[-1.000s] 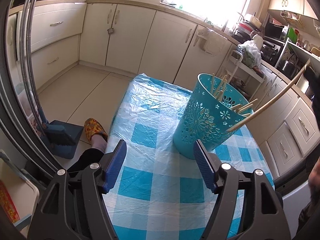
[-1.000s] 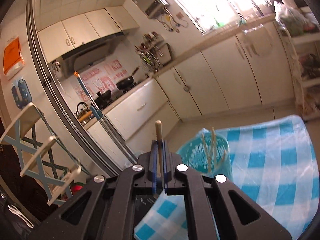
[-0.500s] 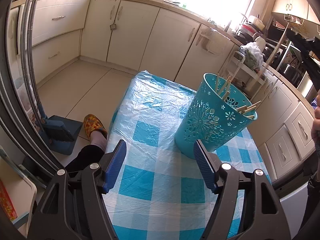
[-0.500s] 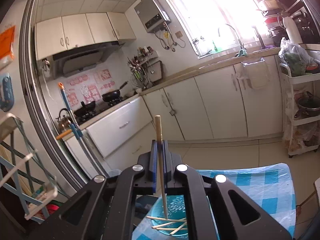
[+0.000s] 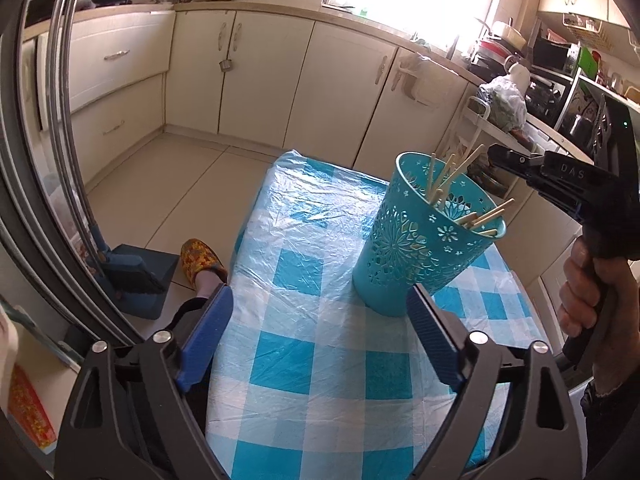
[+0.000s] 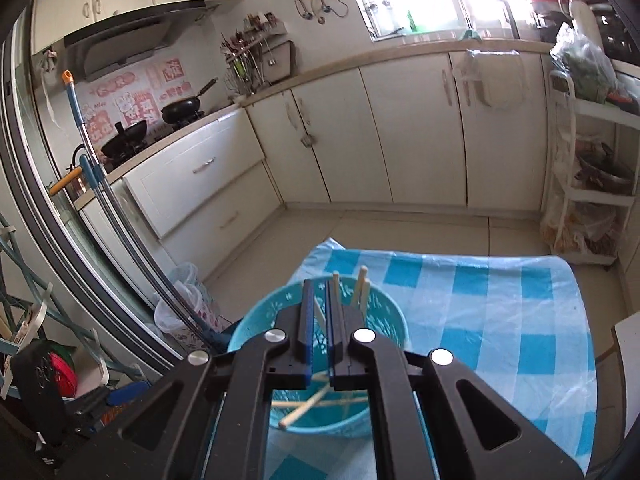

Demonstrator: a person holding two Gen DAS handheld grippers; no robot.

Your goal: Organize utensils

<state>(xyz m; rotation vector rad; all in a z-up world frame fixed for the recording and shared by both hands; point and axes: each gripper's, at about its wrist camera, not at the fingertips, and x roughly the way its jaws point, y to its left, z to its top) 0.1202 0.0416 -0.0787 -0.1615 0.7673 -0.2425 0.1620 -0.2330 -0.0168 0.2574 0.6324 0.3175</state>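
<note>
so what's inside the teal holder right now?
Wooden chopsticks, several, leaning against the rim of the teal holder; some lie crossed at the near side. The bottom is hidden by the walls and the right gripper.

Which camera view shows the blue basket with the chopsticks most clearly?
The left wrist view: the blue basket stands whole on the checked tablecloth, its cut-out wall and rim visible. In the right wrist view the right gripper covers much of it; only the rim and inside show.

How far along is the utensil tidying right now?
Mostly done: several chopsticks stand in the teal holder. The right gripper hangs above it, slightly parted, nothing gripped. The left gripper is open, empty. No loose utensils show on the tablecloth.
</note>
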